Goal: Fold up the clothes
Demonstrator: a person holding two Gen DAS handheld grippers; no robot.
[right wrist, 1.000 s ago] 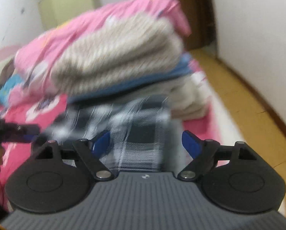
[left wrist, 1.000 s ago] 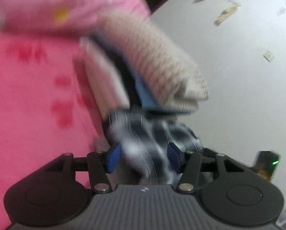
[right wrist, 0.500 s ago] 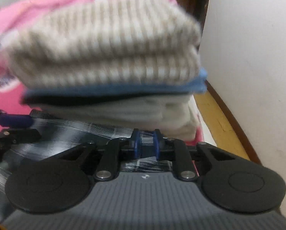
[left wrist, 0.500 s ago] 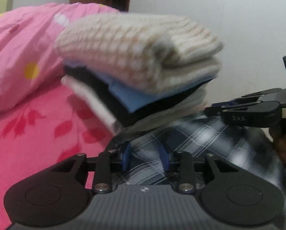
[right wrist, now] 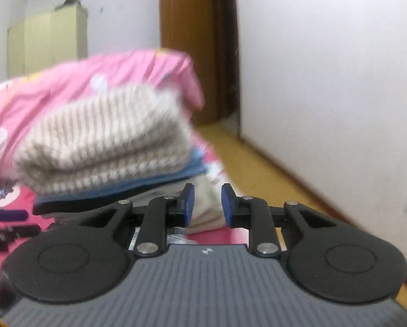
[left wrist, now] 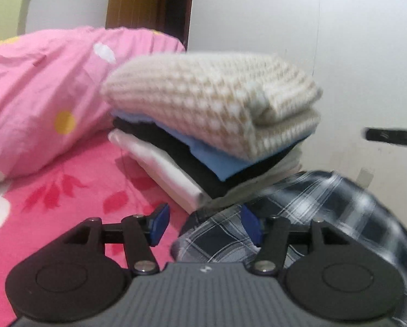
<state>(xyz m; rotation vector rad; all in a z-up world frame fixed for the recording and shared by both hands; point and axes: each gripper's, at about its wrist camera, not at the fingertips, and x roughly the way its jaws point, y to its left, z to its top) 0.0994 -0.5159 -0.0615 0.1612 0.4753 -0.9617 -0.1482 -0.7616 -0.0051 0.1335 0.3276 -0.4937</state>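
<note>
A folded stack sits on the pink bed sheet (left wrist: 67,190): a beige knit sweater (left wrist: 211,103) on top, then blue, black and white garments. A dark plaid shirt (left wrist: 326,204) lies bunched at the stack's foot on the right. My left gripper (left wrist: 205,226) is low in front of the stack with its jaws opening. The shirt's edge lies between the pads, and the left pad stands apart from it. In the right wrist view, my right gripper (right wrist: 208,204) faces the sweater (right wrist: 108,141) from the other side. Its jaws are opening a little, with nothing in the narrow gap.
A pink quilt (left wrist: 39,81) is heaped behind the stack. A white wall (right wrist: 326,81) runs along the right, with yellow floor (right wrist: 258,169) beside the bed. A brown door (right wrist: 187,41) and a pale cupboard (right wrist: 53,41) stand at the back.
Both grippers let go of the plaid shirt: the left's jaws have spread, and the right's have parted slightly after being shut on it. The right gripper has drawn back from the stack.
</note>
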